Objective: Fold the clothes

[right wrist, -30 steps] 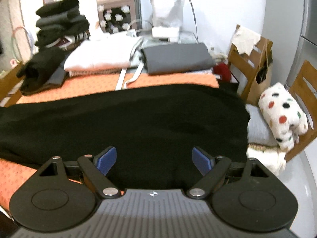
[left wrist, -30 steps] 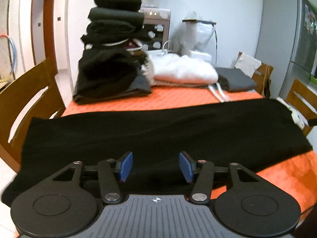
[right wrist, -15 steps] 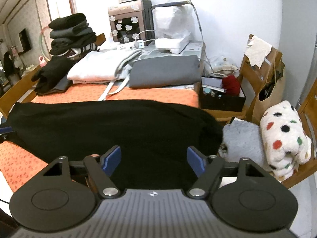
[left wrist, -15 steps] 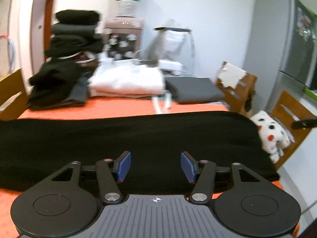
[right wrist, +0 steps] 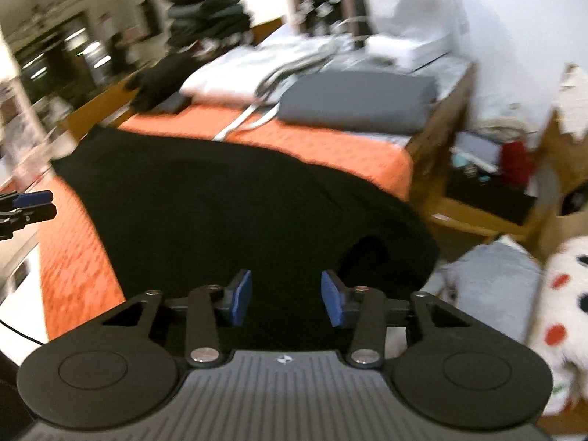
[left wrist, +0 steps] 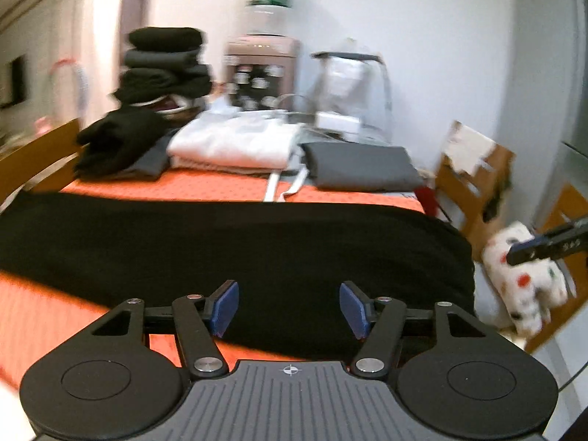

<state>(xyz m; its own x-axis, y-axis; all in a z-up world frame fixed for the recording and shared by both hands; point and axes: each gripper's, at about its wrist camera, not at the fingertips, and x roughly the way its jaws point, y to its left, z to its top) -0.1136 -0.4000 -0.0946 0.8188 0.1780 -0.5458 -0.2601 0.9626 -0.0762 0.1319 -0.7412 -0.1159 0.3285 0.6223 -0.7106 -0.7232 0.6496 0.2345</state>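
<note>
Left wrist view: the left gripper (left wrist: 289, 308) is opening, nothing between its pads, above the black cloth (left wrist: 235, 246) spread across the desk (left wrist: 205, 185).

Right wrist view: the right gripper (right wrist: 286, 298) is closing, empty, over the cloth's hanging end.

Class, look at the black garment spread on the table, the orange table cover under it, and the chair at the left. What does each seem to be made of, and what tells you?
Black garment: soft matte cloth, likely knit; it drapes limply over the edge.
Orange table cover: probably textured fabric; a fine dotted pattern shows.
Chair: wood, smooth brown finish.
</note>
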